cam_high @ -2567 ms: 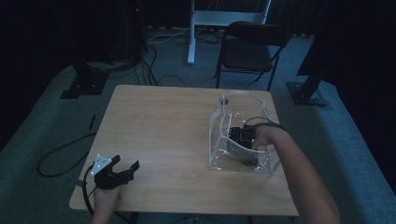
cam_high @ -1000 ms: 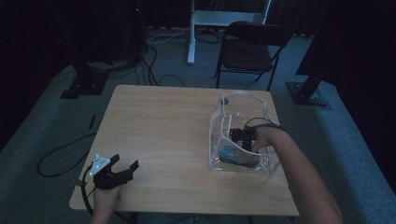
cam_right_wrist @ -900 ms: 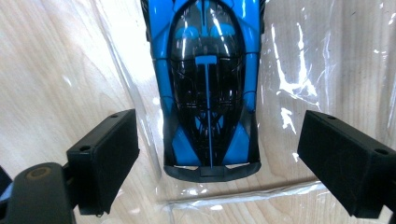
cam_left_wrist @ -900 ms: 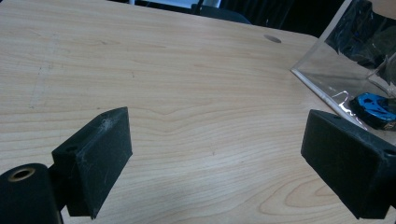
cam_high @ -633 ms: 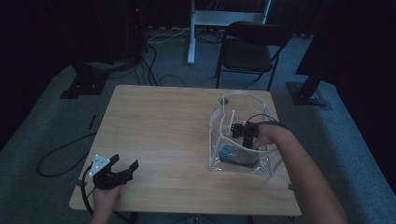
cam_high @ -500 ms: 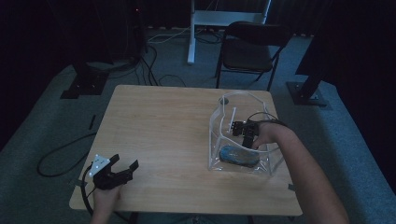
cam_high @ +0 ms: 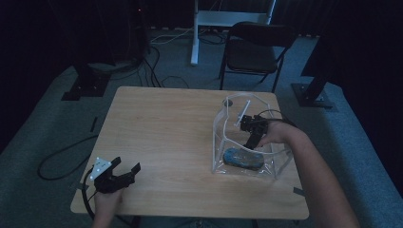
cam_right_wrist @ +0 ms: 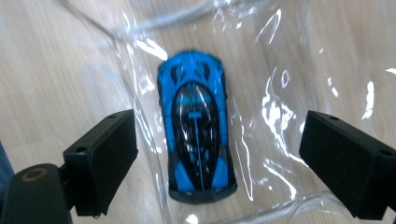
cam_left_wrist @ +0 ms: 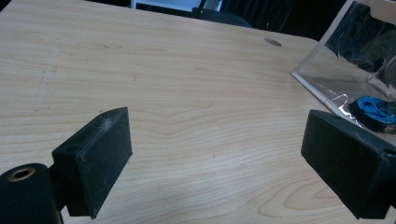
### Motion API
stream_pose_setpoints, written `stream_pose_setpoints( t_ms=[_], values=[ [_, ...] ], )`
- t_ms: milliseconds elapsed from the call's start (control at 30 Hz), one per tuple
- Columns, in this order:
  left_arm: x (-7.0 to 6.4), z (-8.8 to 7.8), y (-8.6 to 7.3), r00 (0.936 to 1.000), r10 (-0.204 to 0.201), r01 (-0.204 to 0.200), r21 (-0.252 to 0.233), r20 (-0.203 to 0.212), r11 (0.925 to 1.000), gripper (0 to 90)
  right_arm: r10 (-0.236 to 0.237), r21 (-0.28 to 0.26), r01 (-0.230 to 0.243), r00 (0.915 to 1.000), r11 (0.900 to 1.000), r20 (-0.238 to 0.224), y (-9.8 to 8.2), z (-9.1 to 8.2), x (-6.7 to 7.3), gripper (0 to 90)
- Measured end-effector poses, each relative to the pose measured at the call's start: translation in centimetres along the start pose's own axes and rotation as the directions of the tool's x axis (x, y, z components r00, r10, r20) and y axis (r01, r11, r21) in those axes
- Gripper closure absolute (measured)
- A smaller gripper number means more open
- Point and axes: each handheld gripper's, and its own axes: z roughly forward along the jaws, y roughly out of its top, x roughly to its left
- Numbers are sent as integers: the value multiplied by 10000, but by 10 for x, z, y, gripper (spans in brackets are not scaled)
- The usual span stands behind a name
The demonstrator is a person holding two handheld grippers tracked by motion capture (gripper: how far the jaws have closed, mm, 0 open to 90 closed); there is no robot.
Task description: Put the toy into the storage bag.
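A blue toy car (cam_high: 243, 159) (cam_right_wrist: 197, 127) lies on the bottom of a clear plastic bag (cam_high: 266, 118) that stands open on the right side of the wooden table (cam_high: 166, 128). My right gripper (cam_high: 252, 133) (cam_right_wrist: 219, 154) hangs inside the bag above the car, open, jaws wide apart with the car between and below them. My left gripper (cam_high: 126, 171) (cam_left_wrist: 224, 158) rests open near the table's front left corner, empty. In the left gripper view the bag (cam_left_wrist: 345, 70) and the car (cam_left_wrist: 376, 108) sit far right.
A dark folding chair (cam_high: 254, 50) stands behind the table, beside a white stand (cam_high: 204, 19). Cables (cam_high: 62, 156) trail over the grey carpet on the left. Bare wood spans the table's middle and left.
My right gripper has let go of the blue car, which now lies on the bag's floor, and has risen a little toward the bag's mouth. The left gripper has stayed still.
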Motion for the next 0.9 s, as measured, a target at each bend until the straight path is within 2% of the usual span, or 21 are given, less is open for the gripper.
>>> stream_pose_setpoints(
  t_ms=[133,167,267,400,567,633,767,900],
  values=[
    [0,0,0,10000,-16,16,-19,8,10000,92,155,-835,-159,9999,9964,-56,-3,-11,0,106],
    [0,0,0,10000,-16,16,-19,8,10000,92,155,-835,-159,9999,9964,-56,-3,-11,0,106],
    [0,0,0,10000,-18,18,-31,8,10000,92,168,-1624,-195,9997,9865,-178,-5,-20,2,106],
    [0,0,0,10000,-6,6,-31,10,10000,92,252,-2597,-307,9994,9652,-248,-9,-30,3,106],
    [0,0,0,10000,-31,31,-17,13,10000,92,357,-3459,-443,9989,9372,-312,-17,-41,4,106],
    [-1,0,0,10000,-6,6,4,25,10000,92,335,-3530,-422,9990,9347,-306,-18,-42,6,106],
    [-1,0,0,10000,-11,11,18,21,10000,92,417,-3978,-533,9984,9159,-378,-21,-46,5,105],
    [0,0,-1,10000,-46,46,16,9,10000,92,572,-4538,-721,9973,8882,-465,-25,-51,5,106]
  ],
)
